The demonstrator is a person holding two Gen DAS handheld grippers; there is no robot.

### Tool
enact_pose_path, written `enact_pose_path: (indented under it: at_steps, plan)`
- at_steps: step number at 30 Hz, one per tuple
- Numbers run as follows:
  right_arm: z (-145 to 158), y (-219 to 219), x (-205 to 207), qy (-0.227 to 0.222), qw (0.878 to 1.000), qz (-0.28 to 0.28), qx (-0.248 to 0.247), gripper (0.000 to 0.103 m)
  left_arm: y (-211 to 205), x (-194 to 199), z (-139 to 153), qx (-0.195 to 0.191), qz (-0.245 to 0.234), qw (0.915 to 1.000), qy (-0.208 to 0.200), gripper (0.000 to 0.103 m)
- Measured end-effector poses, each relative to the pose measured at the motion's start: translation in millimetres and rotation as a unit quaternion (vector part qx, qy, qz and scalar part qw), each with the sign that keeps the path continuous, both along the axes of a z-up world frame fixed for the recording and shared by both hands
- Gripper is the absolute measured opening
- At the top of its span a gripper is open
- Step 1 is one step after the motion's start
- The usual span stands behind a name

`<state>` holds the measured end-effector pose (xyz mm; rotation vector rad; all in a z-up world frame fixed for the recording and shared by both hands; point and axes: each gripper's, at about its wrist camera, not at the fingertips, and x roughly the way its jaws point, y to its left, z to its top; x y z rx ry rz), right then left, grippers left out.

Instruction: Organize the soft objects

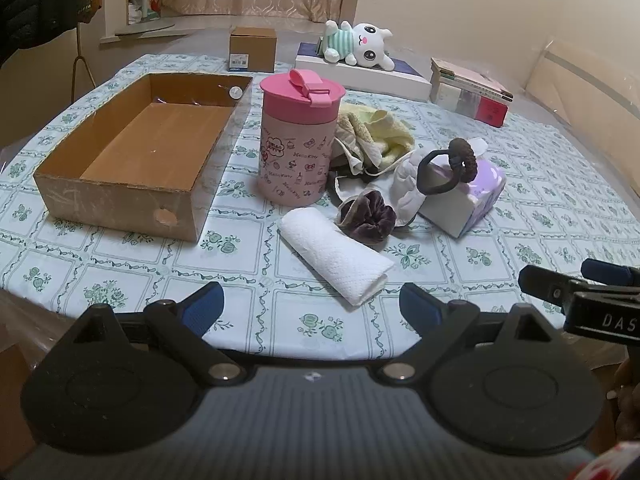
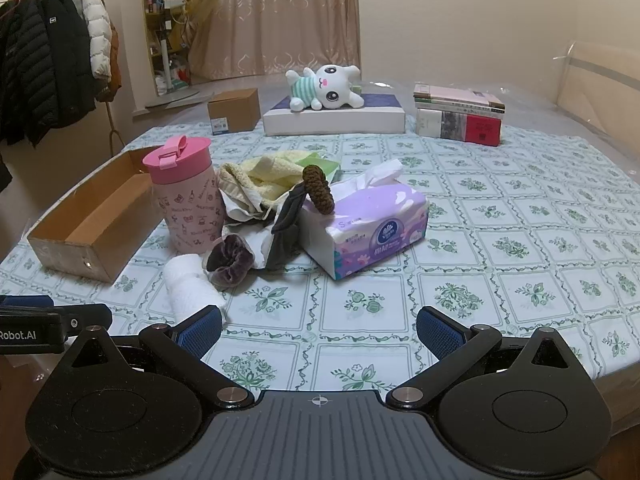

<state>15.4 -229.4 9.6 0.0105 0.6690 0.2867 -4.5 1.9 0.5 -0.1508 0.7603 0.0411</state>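
A rolled white paper towel (image 1: 334, 258) (image 2: 190, 290) lies on the table just ahead of my left gripper (image 1: 311, 307), which is open and empty. Behind it lie a dark purple scrunchie (image 1: 368, 216) (image 2: 230, 260), a yellow towel (image 1: 380, 130) (image 2: 264, 176), crumpled white cloth (image 1: 404, 188) and a brown hair tie (image 1: 462, 160) (image 2: 318, 190) resting on a purple tissue pack (image 1: 470, 196) (image 2: 372, 224). An open cardboard box (image 1: 132, 156) (image 2: 92, 220) stands at the left. My right gripper (image 2: 319, 330) is open and empty near the front edge.
A pink Hello Kitty cup (image 1: 298, 140) (image 2: 186, 196) stands between the box and the cloth pile. At the back are a plush cat (image 1: 358, 44) (image 2: 326, 88) on a flat white box, stacked books (image 1: 470, 96) (image 2: 458, 114) and a small carton (image 1: 253, 49) (image 2: 234, 111).
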Motion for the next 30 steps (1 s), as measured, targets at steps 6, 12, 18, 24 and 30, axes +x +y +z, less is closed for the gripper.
enact_pose_path:
  at_steps: [6,12,18,24,30]
  plan:
    - [0.0,0.2,-0.1,0.0,1.0,0.001,0.0,0.103,-1.1,0.5,0.6,0.0,0.0,1.0,0.0,0.094]
    - [0.1,0.3,-0.5,-0.003,1.0,-0.003,-0.003,0.103,-1.0,0.4,0.6,0.0,0.0,1.0,-0.001,0.094]
    - [0.2,0.0,0.0,-0.003,1.0,-0.003,-0.003,0.103,-2.7,0.9,1.9,-0.002,-0.001,1.0,0.0,0.094]
    - [0.2,0.2,0.0,-0.003,1.0,-0.002,-0.003,0.103,-3.4,1.0,1.8,-0.001,-0.001,1.0,0.0,0.094]
    - [0.2,-0.4,0.7,-0.002,1.0,-0.002,-0.004,0.103,-3.2,1.1,1.5,-0.002,-0.001,1.0,0.0,0.094]
